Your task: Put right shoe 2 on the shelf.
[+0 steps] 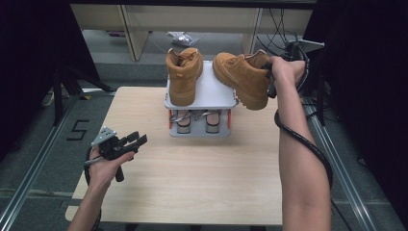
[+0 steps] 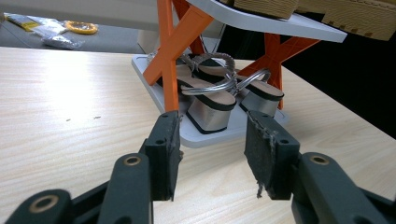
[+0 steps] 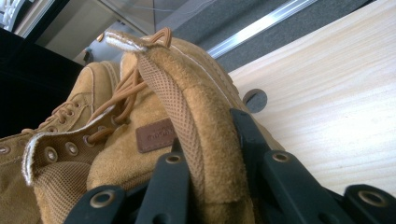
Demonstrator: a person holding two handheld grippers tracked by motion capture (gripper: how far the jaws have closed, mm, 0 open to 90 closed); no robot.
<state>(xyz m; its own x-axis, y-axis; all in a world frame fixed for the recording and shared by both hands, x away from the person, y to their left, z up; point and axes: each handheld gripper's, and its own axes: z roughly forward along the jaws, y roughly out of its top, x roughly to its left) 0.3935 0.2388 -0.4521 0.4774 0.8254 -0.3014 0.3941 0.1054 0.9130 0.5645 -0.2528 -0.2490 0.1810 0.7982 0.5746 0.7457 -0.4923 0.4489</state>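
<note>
Nearest the high camera, the person's right forearm (image 1: 302, 178) rose from the bottom edge toward the far right of the table (image 1: 202, 187), with a black cable (image 1: 308, 144) looping beside it. At its end the right gripper (image 1: 270, 79) was clamped on the padded collar of the tan boot (image 1: 243, 77), which hung tilted, toe pointing left, beside the right edge of the rack's top shelf (image 1: 211, 89); I could not tell whether its sole touched the shelf. From the right gripper view, that boot's collar (image 3: 205, 140) sat squeezed between the two black jaws, one inside the opening and one outside, with the laces (image 3: 116, 100) and a small brown label (image 3: 154, 135) alongside. A second tan boot (image 1: 184, 77) stood upright on the left half of the shelf, heel toward the camera. On the rack's lower shelf (image 2: 219, 135), between orange crossed legs (image 2: 170, 51), lay a pair of silver block-heeled sandals (image 2: 210, 100). The left gripper (image 1: 134, 140) was held near the table's left edge, well apart from the rack; in the left gripper view its jaws stood apart with nothing between the pads (image 2: 264, 154), pointing at the sandals.
</note>
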